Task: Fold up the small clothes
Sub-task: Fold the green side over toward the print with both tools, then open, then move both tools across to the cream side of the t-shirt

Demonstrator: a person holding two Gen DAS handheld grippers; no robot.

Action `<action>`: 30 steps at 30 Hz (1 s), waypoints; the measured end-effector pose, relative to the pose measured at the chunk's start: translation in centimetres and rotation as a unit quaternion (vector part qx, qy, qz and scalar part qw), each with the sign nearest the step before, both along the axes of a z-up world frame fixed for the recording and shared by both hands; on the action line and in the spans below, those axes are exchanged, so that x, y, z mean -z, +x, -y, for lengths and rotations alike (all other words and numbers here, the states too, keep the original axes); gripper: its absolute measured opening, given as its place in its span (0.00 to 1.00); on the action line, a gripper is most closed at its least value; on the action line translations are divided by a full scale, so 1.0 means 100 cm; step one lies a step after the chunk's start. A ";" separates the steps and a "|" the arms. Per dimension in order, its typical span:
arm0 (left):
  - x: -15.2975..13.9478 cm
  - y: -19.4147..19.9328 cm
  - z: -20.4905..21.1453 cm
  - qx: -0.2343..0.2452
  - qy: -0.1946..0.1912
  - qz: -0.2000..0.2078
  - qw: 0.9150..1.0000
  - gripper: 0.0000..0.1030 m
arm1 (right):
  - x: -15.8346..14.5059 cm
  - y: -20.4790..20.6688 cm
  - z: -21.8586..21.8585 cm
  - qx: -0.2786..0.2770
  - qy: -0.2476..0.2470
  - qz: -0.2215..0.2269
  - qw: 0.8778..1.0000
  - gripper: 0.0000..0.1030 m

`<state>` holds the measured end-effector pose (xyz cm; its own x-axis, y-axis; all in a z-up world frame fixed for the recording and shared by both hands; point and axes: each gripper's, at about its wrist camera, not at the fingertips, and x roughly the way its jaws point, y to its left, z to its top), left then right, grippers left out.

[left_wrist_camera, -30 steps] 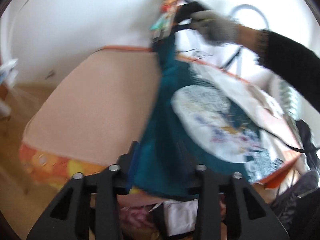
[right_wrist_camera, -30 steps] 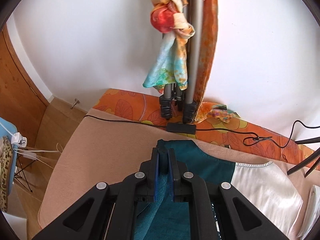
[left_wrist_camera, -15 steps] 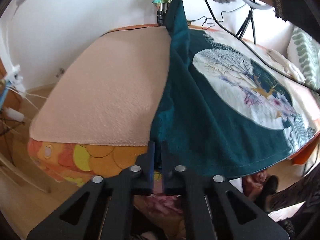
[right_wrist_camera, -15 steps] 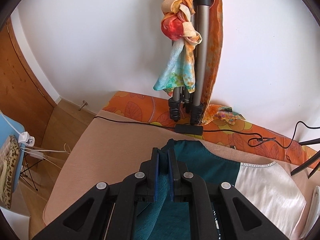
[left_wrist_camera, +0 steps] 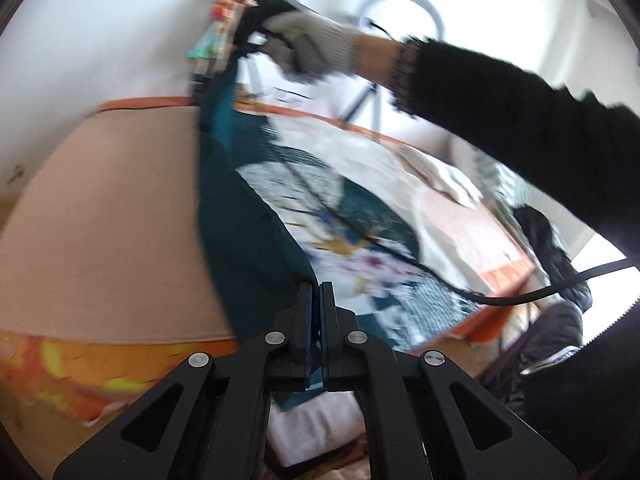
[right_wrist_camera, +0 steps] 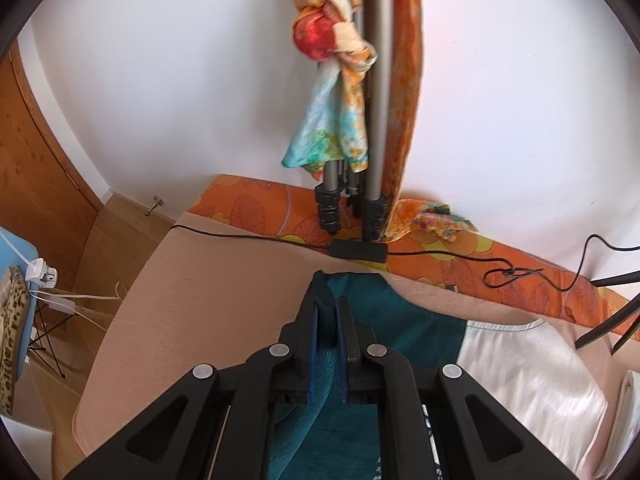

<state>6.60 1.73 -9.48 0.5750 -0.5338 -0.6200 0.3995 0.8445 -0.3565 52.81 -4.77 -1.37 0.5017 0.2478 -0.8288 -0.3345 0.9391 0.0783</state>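
Note:
A dark teal top (left_wrist_camera: pixel 248 236) with a round pale print hangs stretched above the peach bed cover (left_wrist_camera: pixel 104 216). My left gripper (left_wrist_camera: pixel 316 296) is shut on its near lower edge. In the left wrist view a gloved hand holds my right gripper (left_wrist_camera: pixel 250 36) high at the far end, where it pinches the top's other corner. The right wrist view shows that gripper (right_wrist_camera: pixel 331 308) shut on a fold of teal cloth (right_wrist_camera: pixel 400 320), above the bed cover (right_wrist_camera: pixel 208 296). The left wrist view is blurred.
A tripod (right_wrist_camera: pixel 372 128) draped with bright scarves stands on the orange patterned sheet (right_wrist_camera: pixel 256 208) by the wall, a black cable (right_wrist_camera: pixel 248 236) running past it. A white garment (right_wrist_camera: pixel 532 376) lies to the right. A black-sleeved arm (left_wrist_camera: pixel 520 104) crosses overhead. Wooden floor lies left.
My left gripper went from open to shut on the top's lower edge, then swung with it, so the bed and the hanging cloth now sit tilted. The right gripper kept its grip and hardly moved.

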 end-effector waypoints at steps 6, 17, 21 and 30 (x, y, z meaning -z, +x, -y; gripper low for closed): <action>0.020 0.011 0.048 0.075 0.014 -0.030 0.997 0.02 | 0.008 -0.003 0.041 0.017 -0.015 0.005 1.000 0.06; 0.040 0.003 0.081 0.124 0.056 -0.048 0.990 0.02 | 0.072 0.003 0.109 0.070 -0.027 -0.043 0.996 0.06; 0.043 0.008 0.086 0.128 0.062 -0.051 0.988 0.03 | 0.084 0.004 0.114 0.070 -0.033 -0.051 0.996 0.10; 0.029 -0.002 0.089 0.143 0.030 -0.025 0.989 0.63 | 0.070 -0.007 0.135 0.091 -0.043 -0.015 0.995 0.59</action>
<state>6.40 -7.21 -12.41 0.3725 -0.6318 -0.6798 0.6087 0.7193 -0.3349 52.09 -18.27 -8.35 0.5066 0.0821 -0.8583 -0.1573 0.9875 0.0016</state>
